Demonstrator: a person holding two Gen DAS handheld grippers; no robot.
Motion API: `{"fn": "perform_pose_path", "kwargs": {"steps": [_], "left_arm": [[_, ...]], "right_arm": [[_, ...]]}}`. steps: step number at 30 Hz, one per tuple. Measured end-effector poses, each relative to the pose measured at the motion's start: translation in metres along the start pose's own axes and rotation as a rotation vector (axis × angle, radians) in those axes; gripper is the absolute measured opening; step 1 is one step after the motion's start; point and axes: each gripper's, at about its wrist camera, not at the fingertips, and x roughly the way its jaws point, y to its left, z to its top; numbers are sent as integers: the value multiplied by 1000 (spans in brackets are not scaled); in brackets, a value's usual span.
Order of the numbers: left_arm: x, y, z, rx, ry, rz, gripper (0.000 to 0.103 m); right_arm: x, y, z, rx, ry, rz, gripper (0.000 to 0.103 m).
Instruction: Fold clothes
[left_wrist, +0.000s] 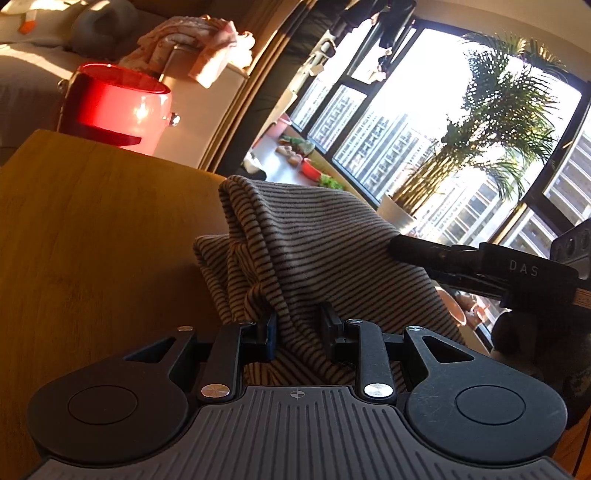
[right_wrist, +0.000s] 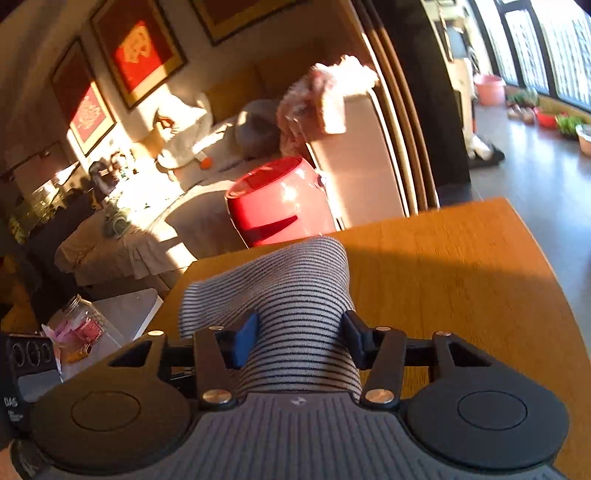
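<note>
Much of the striped garment (left_wrist: 295, 243) was bunched and draped, so its type and its long axis could not be told. It hung above the wooden table (left_wrist: 92, 229). The left gripper (left_wrist: 298, 332) pinched a fold between partly closed fingers. The right gripper (right_wrist: 301, 338), fingers set wider, apparently clamped a thick roll of cloth, its far end pointing toward the red bucket (right_wrist: 280, 199).

Left claw (left_wrist: 298, 334) and right claw (right_wrist: 301, 341) each hold a bunched fold between part-closed fingers.
</note>
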Motion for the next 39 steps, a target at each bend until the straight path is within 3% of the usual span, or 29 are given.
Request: {"fn": "perform_pose_path", "kwargs": {"steps": [6,11,15,17,19,21,26,34,39], "left_arm": [[2,0,0,4,1,-7,28],[2,1,1,0,0,-9,28],[2,2,1,-6,-2,-10,28],[2,3,1,-9,-3,-11,28],[0,3,2,-16,-7,-11,28],[-4,4,3,-31,-15,-4,28],[-21,4,8,-38,-52,44,30],[-9,9,2,-30,-1,64,31],[-7,9,0,-26,3,74,39]], "right_arm": [[23,-2,-10,-69,58,-142,46],[16,16,-9,-161,21,-199,47],[-14,42,-20,-255,-79,-115,46],[-16,50,-33,-265,-42,-51,46],[-2,58,-55,-304,39,-63,46],[0,66,-69,-375,-5,-98,46],[0,67,-64,-376,11,-103,46],[1,68,-67,-368,-1,-111,47],[-4,64,-49,-326,19,-74,50]]}}
